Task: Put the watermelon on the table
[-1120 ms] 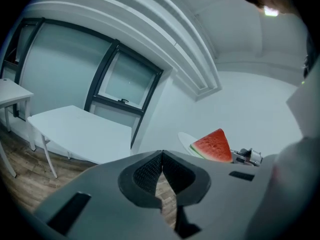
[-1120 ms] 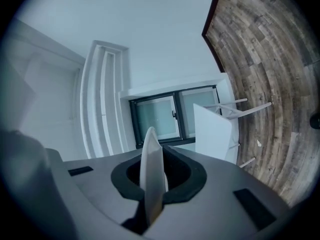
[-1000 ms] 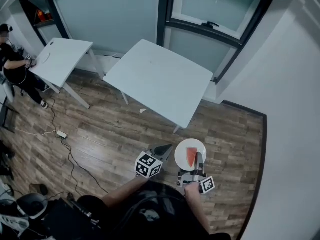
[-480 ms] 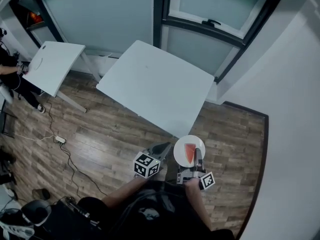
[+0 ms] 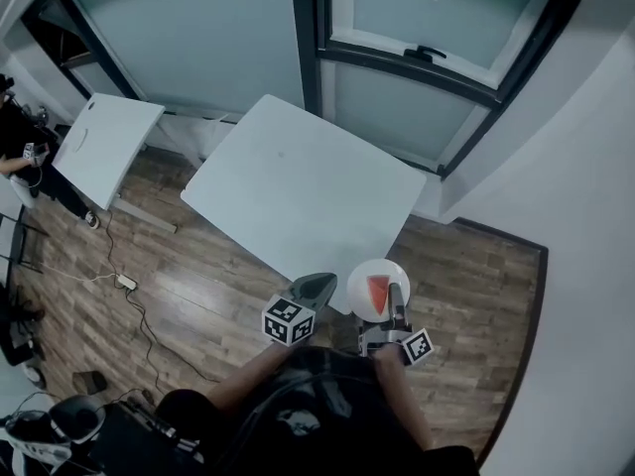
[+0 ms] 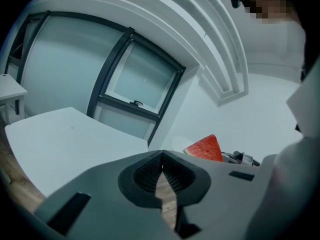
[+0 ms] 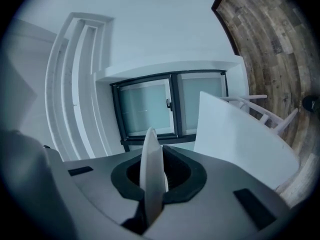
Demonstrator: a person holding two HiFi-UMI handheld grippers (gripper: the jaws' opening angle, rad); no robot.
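A red watermelon slice (image 5: 378,291) lies on a small white plate (image 5: 363,284). My right gripper (image 5: 395,306) is shut on the near rim of that plate (image 7: 151,176), which shows edge-on between its jaws. The plate hangs at the near corner of the white table (image 5: 298,188). My left gripper (image 5: 316,288) is shut with nothing in it, just left of the plate, over the table's near edge. From the left gripper view the watermelon slice (image 6: 205,147) shows to the right, beyond the closed jaws, with the table (image 6: 60,139) ahead.
A second white table (image 5: 99,147) stands at the far left, with a person (image 5: 22,147) beside it. Cables and a power strip (image 5: 125,282) lie on the wooden floor (image 5: 189,305). Large windows (image 5: 397,28) stand behind the table, and a white wall (image 5: 585,216) runs along the right.
I have walked toward the table. Both grippers and the plate with the watermelon have gone from over the floor to the table's near corner. The grips are unchanged.
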